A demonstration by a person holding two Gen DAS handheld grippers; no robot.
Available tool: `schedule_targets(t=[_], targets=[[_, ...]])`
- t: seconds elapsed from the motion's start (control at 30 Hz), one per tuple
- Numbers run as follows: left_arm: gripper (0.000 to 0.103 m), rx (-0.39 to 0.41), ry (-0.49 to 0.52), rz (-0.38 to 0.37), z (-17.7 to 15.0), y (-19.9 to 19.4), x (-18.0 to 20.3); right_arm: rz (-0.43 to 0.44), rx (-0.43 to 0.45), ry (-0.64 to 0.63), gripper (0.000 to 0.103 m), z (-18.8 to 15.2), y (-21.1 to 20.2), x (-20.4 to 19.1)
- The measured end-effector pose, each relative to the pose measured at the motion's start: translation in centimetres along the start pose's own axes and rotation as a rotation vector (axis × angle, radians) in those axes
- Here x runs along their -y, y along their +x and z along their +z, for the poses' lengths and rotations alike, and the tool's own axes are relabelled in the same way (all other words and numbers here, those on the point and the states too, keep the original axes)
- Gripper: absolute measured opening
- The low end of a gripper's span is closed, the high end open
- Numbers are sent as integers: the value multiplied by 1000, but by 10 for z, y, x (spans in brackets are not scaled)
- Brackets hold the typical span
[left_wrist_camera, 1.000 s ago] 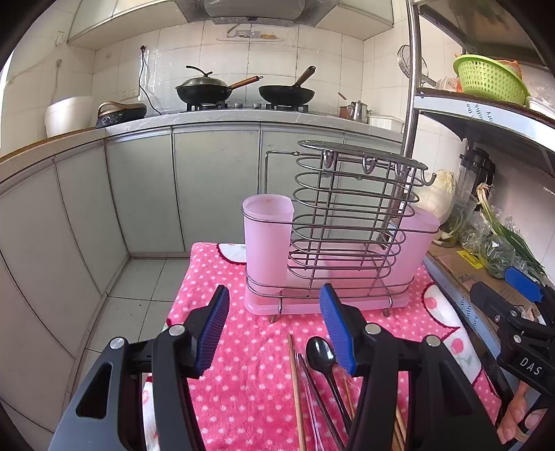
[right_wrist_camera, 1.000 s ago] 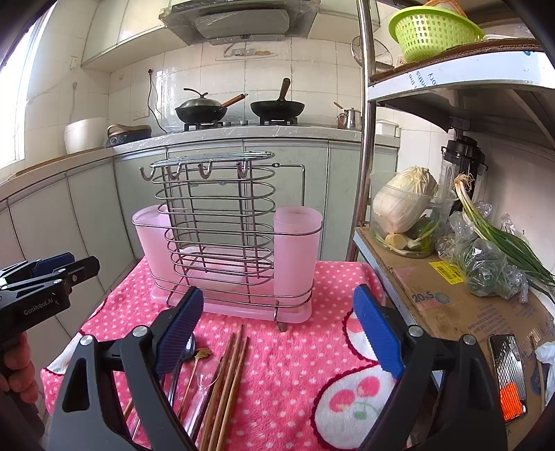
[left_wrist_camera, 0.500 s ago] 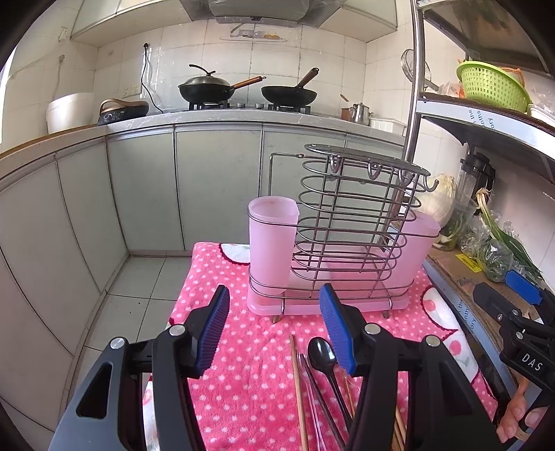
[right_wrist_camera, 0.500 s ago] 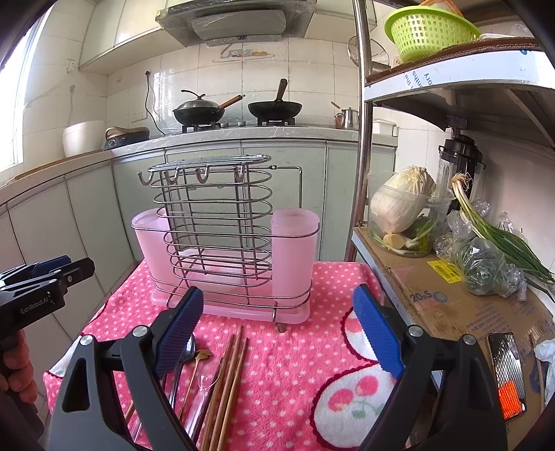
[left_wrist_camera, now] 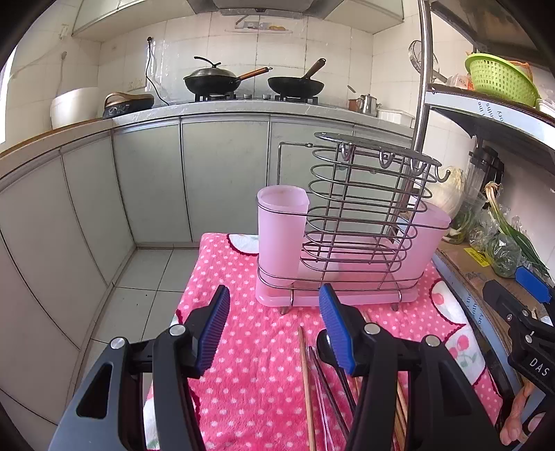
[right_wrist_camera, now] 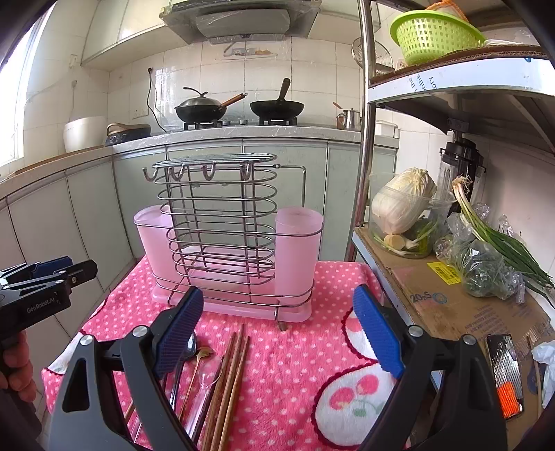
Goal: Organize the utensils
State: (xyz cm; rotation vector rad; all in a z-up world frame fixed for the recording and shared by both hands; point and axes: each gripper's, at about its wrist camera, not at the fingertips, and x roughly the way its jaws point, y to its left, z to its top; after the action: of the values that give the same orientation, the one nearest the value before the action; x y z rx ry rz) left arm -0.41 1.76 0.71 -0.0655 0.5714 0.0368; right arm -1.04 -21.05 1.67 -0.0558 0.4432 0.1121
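Note:
A wire utensil rack point(left_wrist_camera: 360, 222) point(right_wrist_camera: 222, 225) with a pink cup point(left_wrist_camera: 281, 232) point(right_wrist_camera: 298, 249) at each end stands on the pink dotted cloth point(left_wrist_camera: 249, 333) point(right_wrist_camera: 301, 347). In front of it lie wooden chopsticks point(right_wrist_camera: 232, 374) point(left_wrist_camera: 305, 381), a dark spoon point(left_wrist_camera: 324, 347) point(right_wrist_camera: 189, 350), a clear spoon point(right_wrist_camera: 208, 381) and a small gold spoon point(right_wrist_camera: 203, 354). My left gripper point(left_wrist_camera: 274, 326) hovers open over the cloth just left of the utensils. My right gripper point(right_wrist_camera: 277, 326) is open above the chopsticks. Neither holds anything.
A metal shelf unit point(right_wrist_camera: 364, 138) stands to the right, holding a cabbage in a clear container point(right_wrist_camera: 406, 208), green onions point(right_wrist_camera: 499, 236), a blender and a green basket point(right_wrist_camera: 433, 31). Kitchen cabinets and a stove with pans point(left_wrist_camera: 249, 83) are behind. Tiled floor point(left_wrist_camera: 138, 277) lies left of the table.

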Motion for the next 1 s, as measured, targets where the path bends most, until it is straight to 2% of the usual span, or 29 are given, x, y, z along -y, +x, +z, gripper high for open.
schedule_targets(t=[0.63, 0.8, 0.87, 0.93, 0.97, 1.0], targets=[[54, -13, -6, 3, -1, 2, -2, -1, -25, -15, 89, 0, 2, -6], [53, -52, 0, -6, -2, 8, -2, 7, -60, 13, 89, -2, 10, 1], [49, -108, -4, -34, -4, 17, -5, 17, -96, 28, 89, -2, 17, 4], [32, -198, -21, -74, -6, 30, -10, 41, -156, 46, 89, -3, 28, 8], [28, -250, -38, -100, -7, 38, -14, 54, -188, 57, 89, -3, 34, 10], [18, -302, -55, -118, -9, 46, -17, 68, -217, 69, 88, -4, 41, 13]])
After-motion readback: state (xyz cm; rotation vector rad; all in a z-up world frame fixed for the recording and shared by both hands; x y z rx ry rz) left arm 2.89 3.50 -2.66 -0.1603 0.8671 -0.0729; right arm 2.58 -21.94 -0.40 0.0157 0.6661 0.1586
